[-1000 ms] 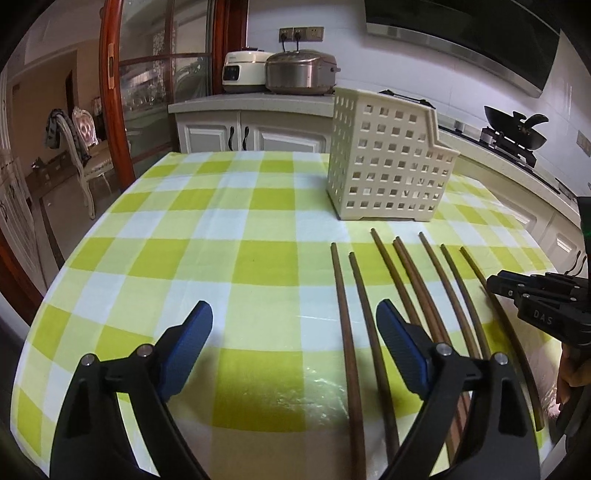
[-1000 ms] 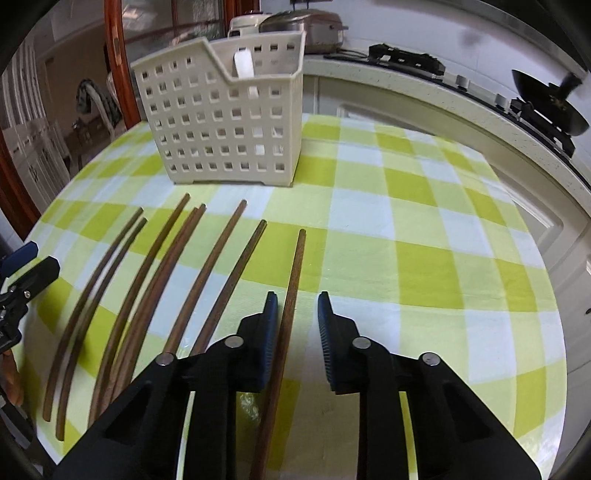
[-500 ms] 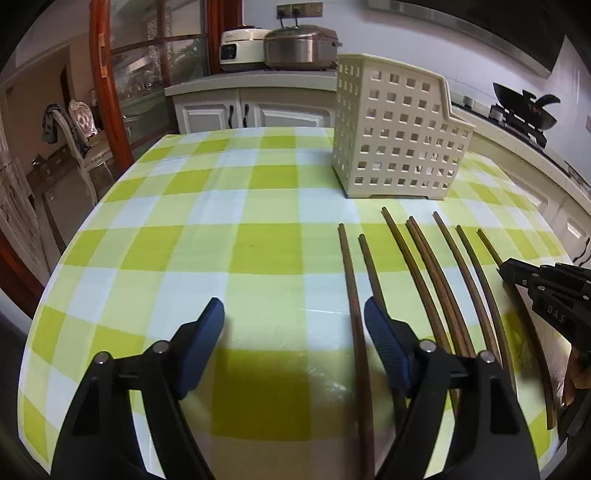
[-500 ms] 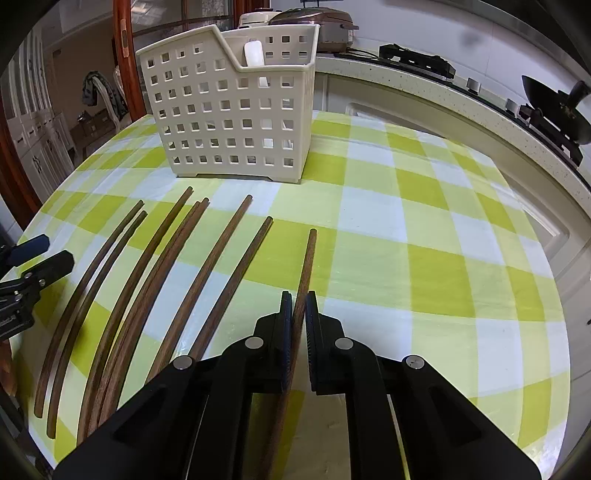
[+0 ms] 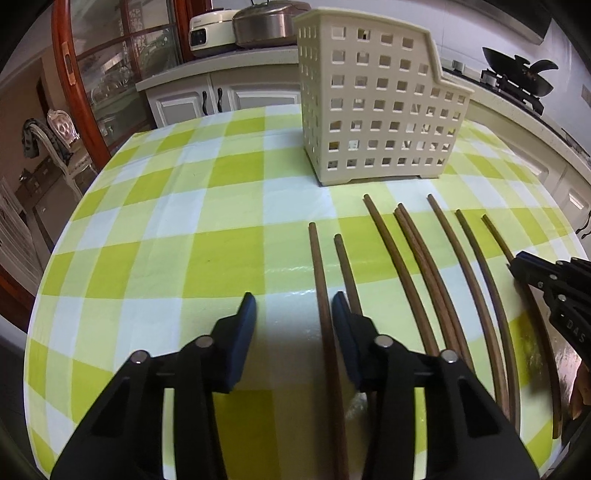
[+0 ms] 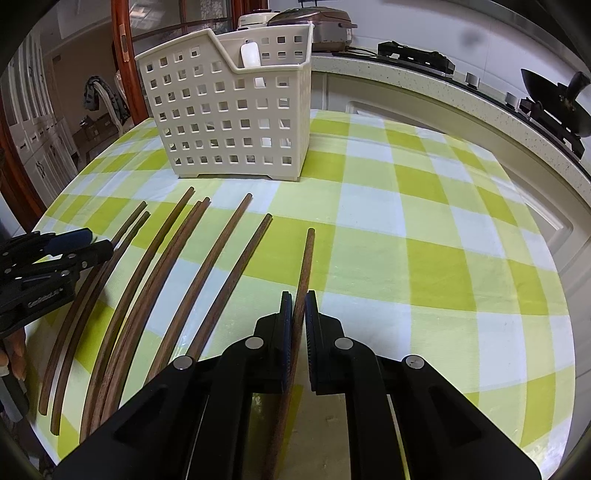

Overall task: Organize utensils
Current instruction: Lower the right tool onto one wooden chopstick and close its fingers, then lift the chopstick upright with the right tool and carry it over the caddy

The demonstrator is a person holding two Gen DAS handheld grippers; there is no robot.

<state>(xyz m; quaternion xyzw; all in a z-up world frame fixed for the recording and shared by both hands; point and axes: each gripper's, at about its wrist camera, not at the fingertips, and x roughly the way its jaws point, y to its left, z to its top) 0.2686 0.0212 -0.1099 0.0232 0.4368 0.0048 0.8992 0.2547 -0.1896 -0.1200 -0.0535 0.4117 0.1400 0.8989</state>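
Note:
Several brown wooden chopsticks lie side by side on the green-and-white checked tablecloth [image 5: 166, 221], in front of a cream perforated basket [image 5: 376, 110] [image 6: 229, 110]. My left gripper [image 5: 294, 301] hangs low over the leftmost chopstick [image 5: 319, 266]. Its jaws are closing, and the stick lies between them, close to the right pad [image 5: 340, 310], with a wide gap to the left pad. My right gripper [image 6: 299, 295] is shut on the rightmost chopstick [image 6: 307, 254], which rests on the cloth. From the other camera, the left gripper [image 6: 85, 243] shows at the left edge and the right gripper [image 5: 517, 258] at the right edge.
A white object [image 6: 250, 55] stands inside the basket. Behind the table runs a counter with two cookers [image 5: 221, 29] and a stove with a black wok [image 5: 517, 70] [image 6: 554, 103]. A chair [image 5: 55, 140] stands off the table's left. The table edge curves close below both grippers.
My left gripper slid right onto the leftmost chopstick while its jaws narrowed. My right gripper's jaws closed onto the rightmost chopstick and have held still since.

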